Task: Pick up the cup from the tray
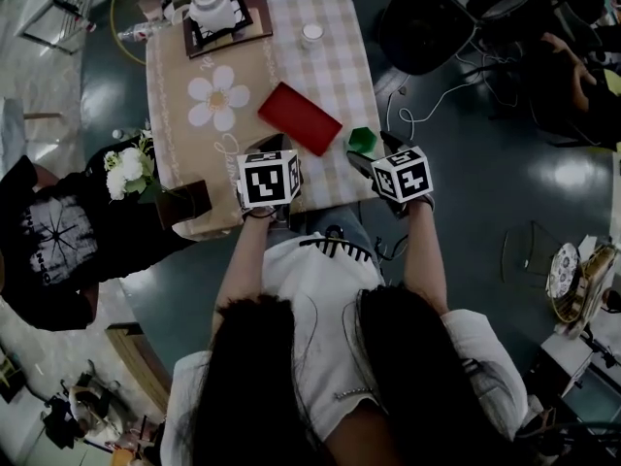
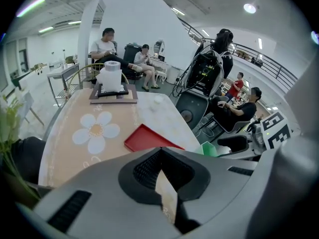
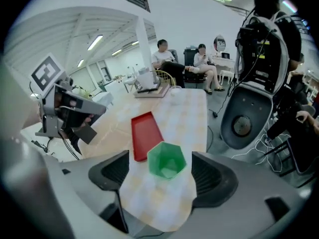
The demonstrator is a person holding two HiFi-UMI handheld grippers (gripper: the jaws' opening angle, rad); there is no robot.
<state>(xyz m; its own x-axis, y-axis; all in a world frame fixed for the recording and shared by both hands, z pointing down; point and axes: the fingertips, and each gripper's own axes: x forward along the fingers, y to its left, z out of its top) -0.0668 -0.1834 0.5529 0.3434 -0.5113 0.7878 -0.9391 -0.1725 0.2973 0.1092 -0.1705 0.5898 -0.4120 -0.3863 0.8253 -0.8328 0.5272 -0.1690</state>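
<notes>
A green hexagonal cup [image 1: 363, 141] [image 3: 166, 160] stands upright on the checked cloth just off the near right corner of the flat red tray [image 1: 299, 117] [image 3: 144, 133], not on it. My right gripper [image 1: 367, 155] [image 3: 167, 172] is open, with its jaws on either side of the cup and a gap on each side; the pads do not touch it. My left gripper [image 1: 275, 153] [image 2: 162, 176] hovers at the table's near edge, left of the tray, its jaws shut with nothing in them. In the left gripper view, the cup [image 2: 209, 148] peeks out beside the tray [image 2: 147, 138].
A white tissue roll on a dark holder [image 1: 212, 8] and a small white lid [image 1: 311, 34] sit at the far end. White flowers [image 1: 126, 168] and a seated person in black [image 1: 49, 231] are at the left. A black chair [image 1: 427, 27] stands beyond the right edge.
</notes>
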